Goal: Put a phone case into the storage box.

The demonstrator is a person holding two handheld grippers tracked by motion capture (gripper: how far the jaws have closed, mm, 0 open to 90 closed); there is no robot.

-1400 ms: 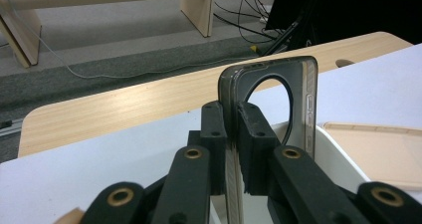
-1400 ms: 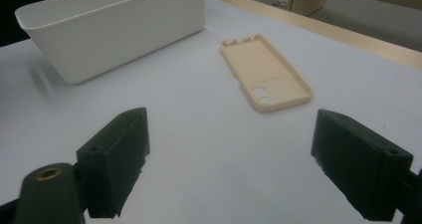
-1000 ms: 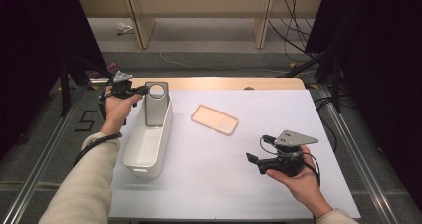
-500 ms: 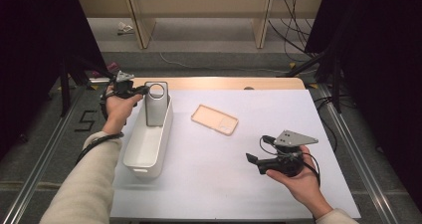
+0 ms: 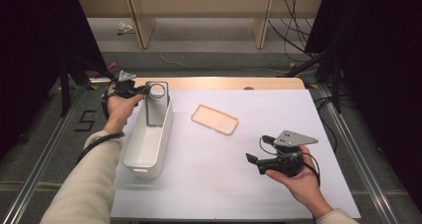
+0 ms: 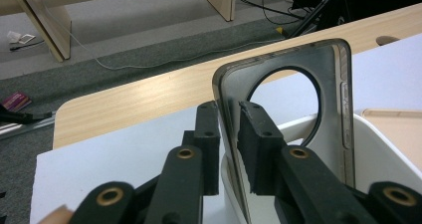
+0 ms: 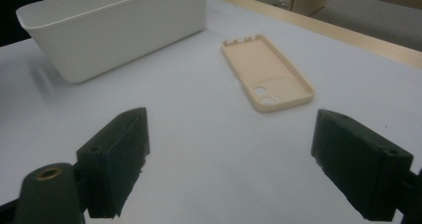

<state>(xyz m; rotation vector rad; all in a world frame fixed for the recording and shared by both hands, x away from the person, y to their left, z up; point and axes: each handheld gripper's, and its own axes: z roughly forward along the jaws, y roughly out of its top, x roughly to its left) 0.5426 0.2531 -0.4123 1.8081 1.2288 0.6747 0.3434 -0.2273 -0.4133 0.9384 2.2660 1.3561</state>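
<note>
My left gripper (image 6: 226, 149) has just been easing its fingers apart around the upright grey phone case (image 6: 293, 119), standing it in the white plastic bin (image 5: 149, 139). My right gripper (image 7: 234, 159) waits released over the bench (image 5: 239, 184), facing the beige case (image 7: 266, 74).

The left gripper (image 6: 230, 134) jaws have apparently eased slightly apart around the grey phone case (image 6: 278, 69).

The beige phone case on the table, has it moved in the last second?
No. The beige phone case lies at the same spot right of the white bin.
</note>
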